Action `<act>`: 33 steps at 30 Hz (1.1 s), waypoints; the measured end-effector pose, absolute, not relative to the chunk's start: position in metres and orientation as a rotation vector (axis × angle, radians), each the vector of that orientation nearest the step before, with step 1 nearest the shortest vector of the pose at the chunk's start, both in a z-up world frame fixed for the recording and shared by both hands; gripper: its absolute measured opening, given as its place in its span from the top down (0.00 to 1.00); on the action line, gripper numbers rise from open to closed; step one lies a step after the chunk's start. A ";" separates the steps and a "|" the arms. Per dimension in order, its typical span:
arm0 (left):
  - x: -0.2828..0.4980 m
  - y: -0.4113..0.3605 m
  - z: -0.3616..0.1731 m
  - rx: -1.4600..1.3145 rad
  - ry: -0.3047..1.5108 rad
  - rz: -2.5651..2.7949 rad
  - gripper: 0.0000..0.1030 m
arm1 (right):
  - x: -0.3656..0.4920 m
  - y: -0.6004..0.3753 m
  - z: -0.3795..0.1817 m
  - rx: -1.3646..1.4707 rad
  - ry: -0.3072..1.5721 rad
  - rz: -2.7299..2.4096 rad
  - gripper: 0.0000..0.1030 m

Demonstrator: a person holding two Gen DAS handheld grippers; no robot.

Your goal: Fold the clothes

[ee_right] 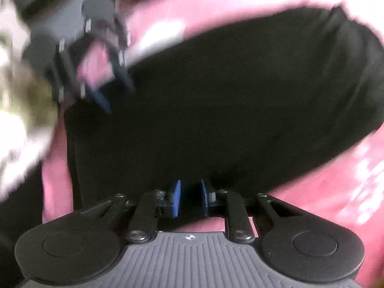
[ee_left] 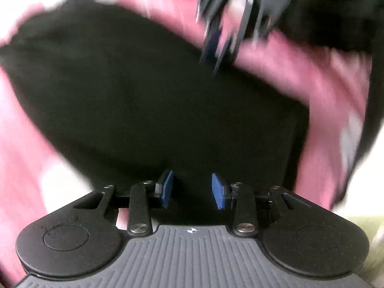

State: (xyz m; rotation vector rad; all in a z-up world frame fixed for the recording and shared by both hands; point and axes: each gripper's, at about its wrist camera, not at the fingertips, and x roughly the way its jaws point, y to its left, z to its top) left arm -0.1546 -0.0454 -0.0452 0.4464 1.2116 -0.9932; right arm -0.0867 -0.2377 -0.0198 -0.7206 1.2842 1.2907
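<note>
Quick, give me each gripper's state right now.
Left gripper: open, fingers apart over the black garment, holding nothing.
Right gripper: open, narrower gap, nothing visibly held.

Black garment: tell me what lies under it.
The black garment lies on a pink cloth surface showing around its edges. Whatever is beneath its middle is covered.

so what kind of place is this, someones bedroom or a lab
Hard to tell for sure; the frames are blurred. It looks more like a home, perhaps a bed: a black garment lies spread on a pink sheet-like cloth, with both grippers, left and right, over it. No lab furniture shows.
</note>
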 end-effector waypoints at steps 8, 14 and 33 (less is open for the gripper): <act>-0.146 -0.028 -0.001 0.497 1.124 -1.001 0.64 | -0.057 -0.250 -0.017 -0.685 1.259 1.216 0.71; -0.099 -0.051 -0.043 0.491 1.189 -0.840 0.64 | -0.034 -0.259 -0.015 -0.658 1.239 1.161 0.71; 0.051 -0.018 -0.039 0.361 0.937 -0.640 0.61 | 0.089 -0.234 -0.001 -0.495 0.830 0.822 0.63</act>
